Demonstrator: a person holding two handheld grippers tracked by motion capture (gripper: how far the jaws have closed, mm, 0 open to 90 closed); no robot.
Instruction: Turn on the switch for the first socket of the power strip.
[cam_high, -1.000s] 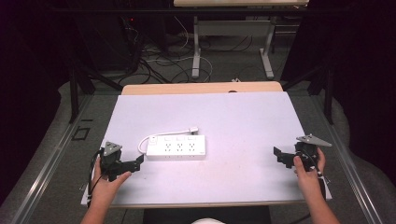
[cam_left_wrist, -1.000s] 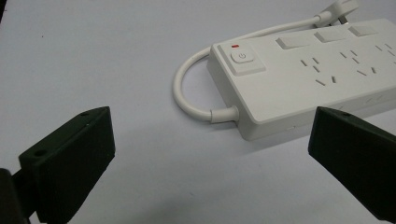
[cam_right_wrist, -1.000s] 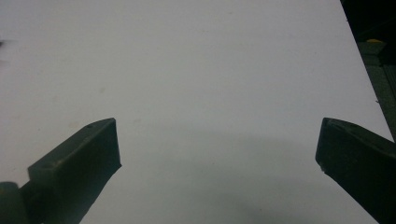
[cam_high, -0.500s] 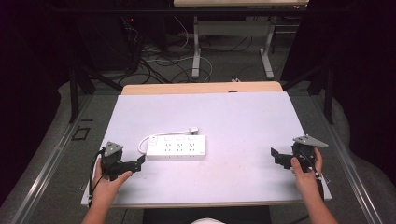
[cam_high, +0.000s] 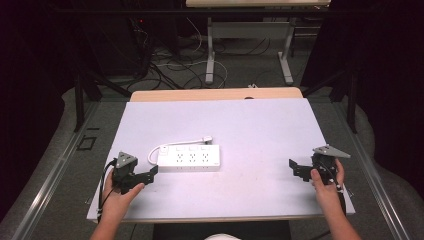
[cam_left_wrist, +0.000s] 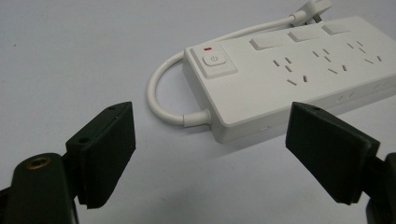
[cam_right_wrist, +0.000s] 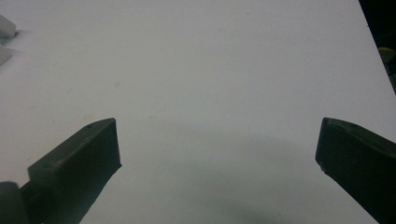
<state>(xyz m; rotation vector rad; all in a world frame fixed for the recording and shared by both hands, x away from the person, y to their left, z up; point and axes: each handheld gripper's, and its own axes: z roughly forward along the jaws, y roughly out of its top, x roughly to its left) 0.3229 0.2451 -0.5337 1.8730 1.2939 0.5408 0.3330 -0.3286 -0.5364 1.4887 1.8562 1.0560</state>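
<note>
Left gripper (cam_high: 150, 174), lower left, jaws wide, empty; just right of it a smooth white rectangular power strip (cam_high: 189, 158) with looped cord (cam_left_wrist: 161, 95), left of centre on the matte white table (cam_high: 250, 130). Right gripper (cam_high: 295, 169), lower right, wide and empty, has slid slightly left since earlier; strip unmoved.

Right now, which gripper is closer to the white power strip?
Left. The left gripper sits just beside the power strip, at its cord end, fingers open toward it. The right gripper is far across the table.
</note>
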